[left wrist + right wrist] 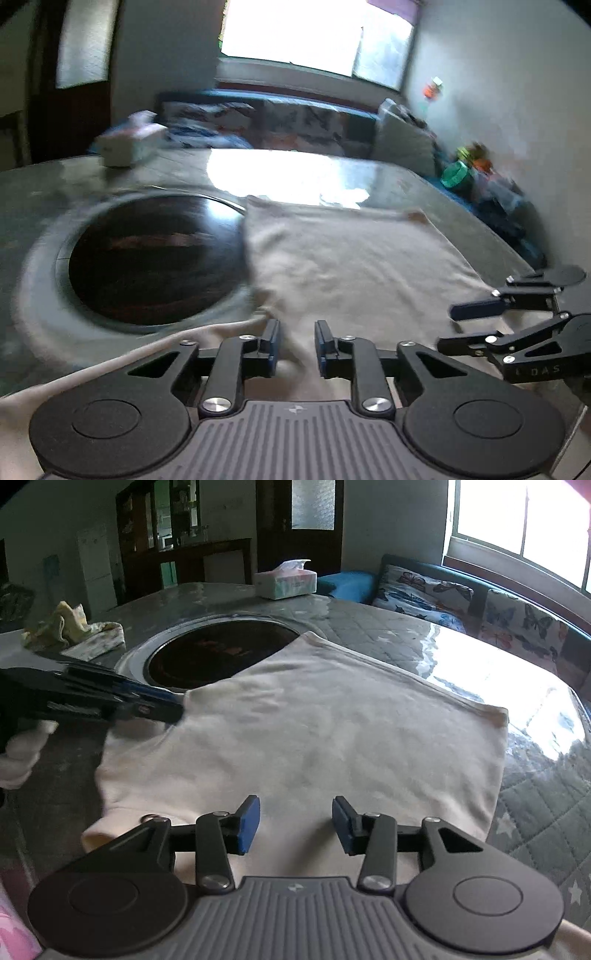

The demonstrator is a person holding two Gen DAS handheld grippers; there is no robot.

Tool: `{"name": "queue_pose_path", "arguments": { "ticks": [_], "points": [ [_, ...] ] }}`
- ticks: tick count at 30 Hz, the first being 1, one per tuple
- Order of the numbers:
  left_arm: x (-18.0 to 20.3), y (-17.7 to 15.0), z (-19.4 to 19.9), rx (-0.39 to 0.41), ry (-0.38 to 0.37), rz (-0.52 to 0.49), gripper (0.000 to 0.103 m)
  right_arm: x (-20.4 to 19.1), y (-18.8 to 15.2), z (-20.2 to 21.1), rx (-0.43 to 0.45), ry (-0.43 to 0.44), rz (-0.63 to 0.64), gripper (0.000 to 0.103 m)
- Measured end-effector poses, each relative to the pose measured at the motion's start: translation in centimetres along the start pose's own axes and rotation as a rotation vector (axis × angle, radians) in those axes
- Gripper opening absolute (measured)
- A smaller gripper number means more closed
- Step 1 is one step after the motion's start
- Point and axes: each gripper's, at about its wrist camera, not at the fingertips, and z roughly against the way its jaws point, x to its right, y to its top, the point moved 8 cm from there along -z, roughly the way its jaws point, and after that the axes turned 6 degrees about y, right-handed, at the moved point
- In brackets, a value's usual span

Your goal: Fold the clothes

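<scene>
Currently, garment (pixel 306 734): spread flat on tabletop (pixel 535 812), ahead of both tools.
Left tool (pixel 297 341): narrowly parted, nothing gripped.
Right tool (pixel 295 821): wider, empty.
Nearer edge: beneath both.

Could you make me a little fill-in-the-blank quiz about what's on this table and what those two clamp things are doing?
1. The cream cotton garment lies spread on a quilted grey ____.
2. Its far corner overlaps a round dark ____ set into the table.
3. The white tissue box stands on the table's ____ side, beyond the dark circle.
4. Both the left gripper and the right gripper have their fingers ____, gripping nothing.

Missing words: tablecloth; disc; far; open
</scene>
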Motion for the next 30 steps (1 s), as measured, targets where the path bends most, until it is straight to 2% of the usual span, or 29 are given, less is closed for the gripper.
{"name": "queue_pose_path", "arguments": {
  "ticks": [3, 5, 7, 10, 12, 15, 19, 20, 23, 25, 30],
  "points": [
    [-3.4, -0.3, 2.8, 0.038, 0.119, 0.071, 0.032, 0.2, -0.1, 0.4, 0.009, -0.006, -0.017, 0.047],
    [-5.8, -0.8, 4.6, 0.05, 0.22, 0.113, 0.039, 0.3, -0.1, 0.5, 0.014, -0.004, -0.03, 0.049],
    [-7.9, -1.4, 5.9, 0.06, 0.319, 0.124, 0.041, 0.4, -0.2, 0.5, 0.017, -0.003, -0.038, 0.049],
    [-10.8, -2.5, 6.9, 0.047, 0.447, 0.149, 0.047, 0.3, -0.3, 0.5, 0.016, 0.0, -0.043, 0.05],
    [-12.3, -3.4, 6.9, 0.013, 0.492, 0.186, 0.049, 0.3, -0.4, 0.6, 0.014, -0.002, -0.044, 0.05],
    [-13.4, -4.3, 6.5, -0.024, 0.523, 0.215, 0.049, 0.2, -0.5, 0.6, 0.013, -0.008, -0.045, 0.051],
    [-13.6, -4.9, 5.9, -0.039, 0.49, 0.214, 0.043, 0.2, -0.5, 0.7, 0.013, -0.013, -0.05, 0.053],
    [-13.7, -5.1, 5.7, -0.041, 0.483, 0.211, 0.032, 0.2, -0.6, 0.7, 0.012, -0.014, -0.05, 0.053],
    [-13.9, -4.7, 5.3, -0.034, 0.476, 0.193, 0.011, 0.2, -0.7, 0.6, 0.006, -0.016, -0.053, 0.053],
    [-14.1, -3.8, 5.1, -0.019, 0.487, 0.174, 0.009, 0.2, -0.8, 0.5, 0.003, -0.014, -0.051, 0.053],
    [-14.4, 0.1, 4.2, 0.056, 0.545, 0.024, 0.008, 0.2, -0.9, 0.4, -0.005, -0.012, -0.047, 0.054]
  ]
}}
